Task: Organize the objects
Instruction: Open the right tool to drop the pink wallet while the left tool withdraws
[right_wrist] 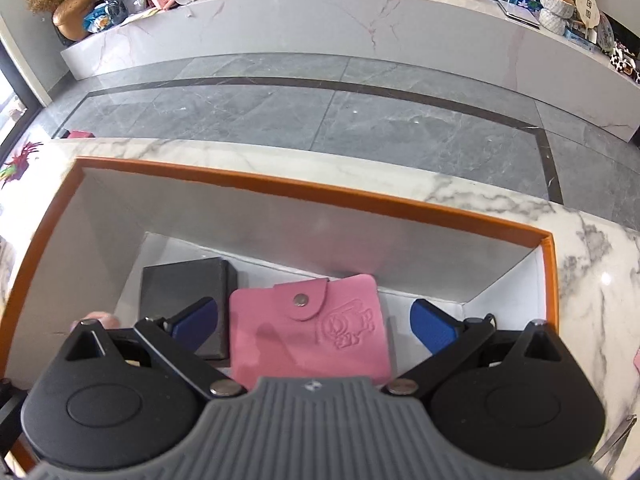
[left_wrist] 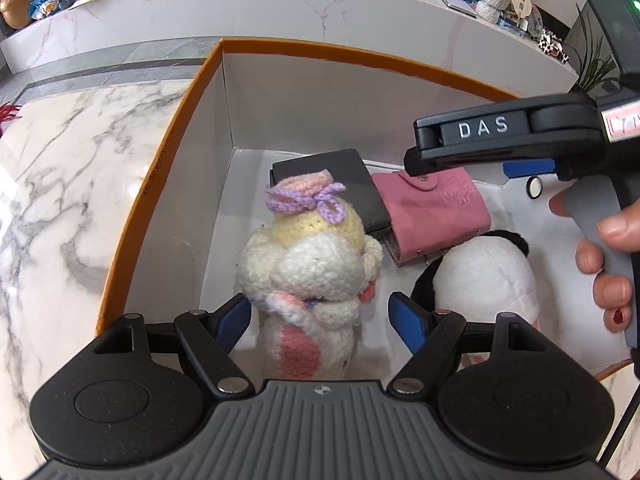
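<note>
left gripper [left_wrist: 320,314] jaws apart, blue pads either side of a crochet doll [left_wrist: 308,264] w/ purple bow, gaps both sides, not pressing. panda plush [left_wrist: 486,276] just right of its right pad. black box [left_wrist: 332,188] & pink snap wallet [left_wrist: 436,212] lie ahead of it, touching. orange-rimmed cardboard box [left_wrist: 160,184] wall close on its left, floor bare there. right gripper [right_wrist: 314,326] jaws wide apart above the wallet, not gripping; open floor right of it up to the box wall. hand [left_wrist: 608,256] holds it.
</note>
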